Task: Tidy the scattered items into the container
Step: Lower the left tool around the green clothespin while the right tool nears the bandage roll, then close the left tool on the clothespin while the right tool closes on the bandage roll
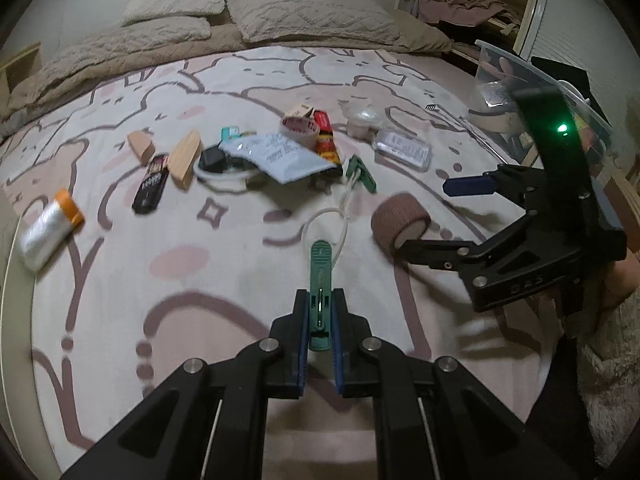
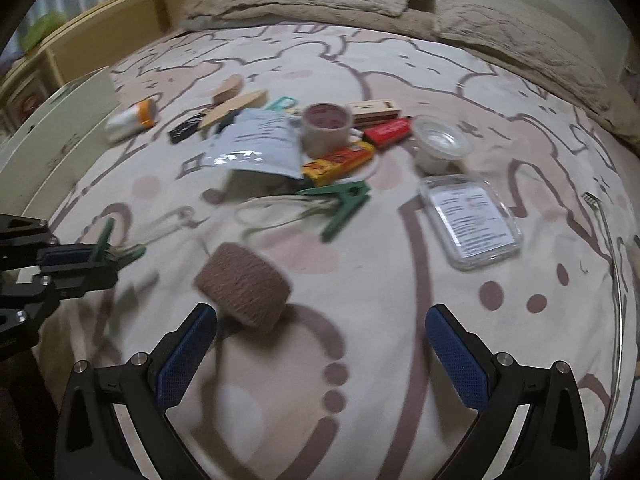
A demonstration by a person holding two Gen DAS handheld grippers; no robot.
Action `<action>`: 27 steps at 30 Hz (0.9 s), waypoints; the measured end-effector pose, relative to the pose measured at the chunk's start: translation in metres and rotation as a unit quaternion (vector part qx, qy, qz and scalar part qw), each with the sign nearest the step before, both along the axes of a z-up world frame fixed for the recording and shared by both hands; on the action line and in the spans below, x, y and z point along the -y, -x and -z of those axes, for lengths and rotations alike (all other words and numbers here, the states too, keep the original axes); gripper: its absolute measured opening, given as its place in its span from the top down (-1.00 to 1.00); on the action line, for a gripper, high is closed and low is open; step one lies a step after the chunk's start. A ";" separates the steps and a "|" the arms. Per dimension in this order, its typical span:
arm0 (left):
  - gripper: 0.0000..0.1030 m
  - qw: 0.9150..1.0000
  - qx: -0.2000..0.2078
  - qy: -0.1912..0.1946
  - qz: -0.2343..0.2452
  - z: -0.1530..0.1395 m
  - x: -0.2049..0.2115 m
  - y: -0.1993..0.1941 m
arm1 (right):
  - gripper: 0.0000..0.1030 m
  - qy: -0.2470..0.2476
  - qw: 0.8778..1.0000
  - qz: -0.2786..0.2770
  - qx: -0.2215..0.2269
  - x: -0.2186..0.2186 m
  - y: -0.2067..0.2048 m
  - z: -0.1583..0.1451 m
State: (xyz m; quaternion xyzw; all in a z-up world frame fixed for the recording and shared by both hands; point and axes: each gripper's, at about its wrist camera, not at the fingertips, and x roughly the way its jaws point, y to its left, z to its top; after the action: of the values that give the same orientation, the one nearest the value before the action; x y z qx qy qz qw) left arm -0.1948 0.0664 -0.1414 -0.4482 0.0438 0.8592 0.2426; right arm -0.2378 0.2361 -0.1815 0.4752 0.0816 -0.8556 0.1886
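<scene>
Our left tongs point(image 1: 320, 320) grip the green clothespin point(image 1: 320, 280), lifted just left of the brown bandage roll point(image 2: 244, 284). Its cord trails, so we should raise it clear before swinging to the container point(image 1: 520, 80) beyond that roll. Right tongs point(image 2: 320, 360) gape empty.

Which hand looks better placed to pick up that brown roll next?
The right. Its gripper has open, empty jaws, and the brown roll lies just ahead of them. The left gripper is already shut on a green clothespin.

Dim bedroom: patterned pink-and-white bedspread point(image 1: 280, 80), beige pillows point(image 1: 312, 16), rumpled quilt point(image 1: 100, 56), wooden shelf point(image 2: 132, 16) alongside.
</scene>
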 end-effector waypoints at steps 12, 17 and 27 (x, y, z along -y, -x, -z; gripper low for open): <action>-0.08 0.997 -0.010 0.025 -0.076 0.006 0.023 0.000 | -1.00 0.027 0.998 0.055 -0.020 -0.016 0.012 -0.001; -0.22 0.994 -0.016 0.043 -0.096 0.008 0.030 0.004 | -1.00 0.036 0.997 0.067 -0.017 -0.018 0.019 0.005; -0.26 0.985 -0.029 0.082 -0.146 0.008 0.050 0.008 | -1.00 0.081 0.992 0.092 -0.034 -0.031 0.019 -0.006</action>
State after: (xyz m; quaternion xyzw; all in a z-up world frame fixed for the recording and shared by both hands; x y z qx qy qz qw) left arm -0.2030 0.0161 -0.1491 -0.4431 0.0558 0.8915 0.0757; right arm -0.2572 0.2667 -0.1751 0.4345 -0.0257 -0.8888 0.1437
